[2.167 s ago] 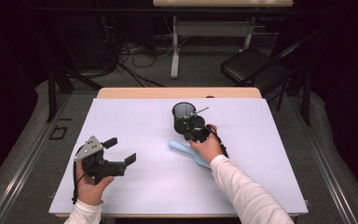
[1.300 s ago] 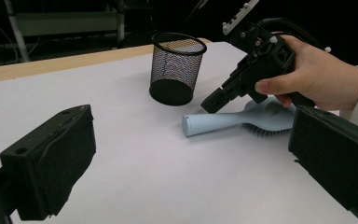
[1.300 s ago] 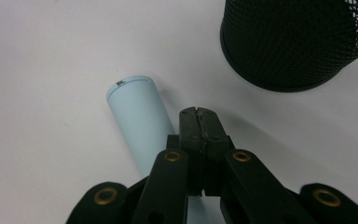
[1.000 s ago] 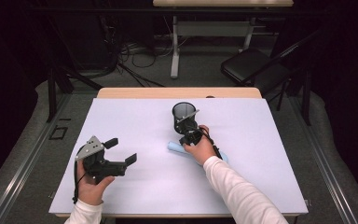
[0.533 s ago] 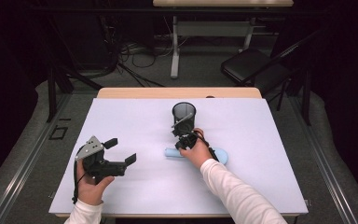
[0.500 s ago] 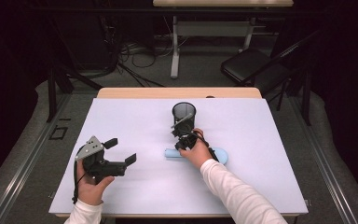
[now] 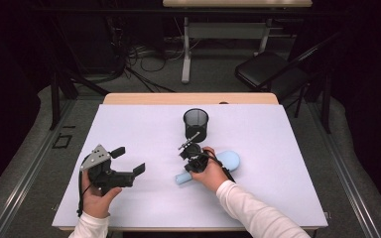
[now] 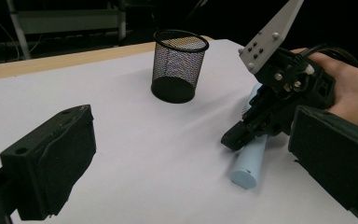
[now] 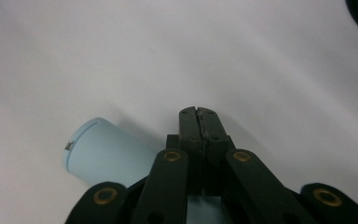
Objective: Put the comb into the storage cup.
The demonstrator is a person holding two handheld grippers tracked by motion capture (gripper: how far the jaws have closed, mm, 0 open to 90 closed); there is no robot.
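- High view: the left gripper (image 7: pixel 129 162) idles near the table's left edge, jaws apart, empty.
- Left gripper view: the pale blue tube (image 8: pixel 251 161) lies beside the mesh cup (image 8: pixel 179 65), under the right gripper (image 8: pixel 256 126).
- Right gripper view: jaws pressed together, gripping nothing, probably poised over the tube.

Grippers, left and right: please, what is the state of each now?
Left gripper: open, empty.
Right gripper: shut, empty, beside the blue cylinder.

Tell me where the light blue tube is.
In the high view, the light blue tube lies flat right of table centre, just in front of the mesh cup, under the right tongs.
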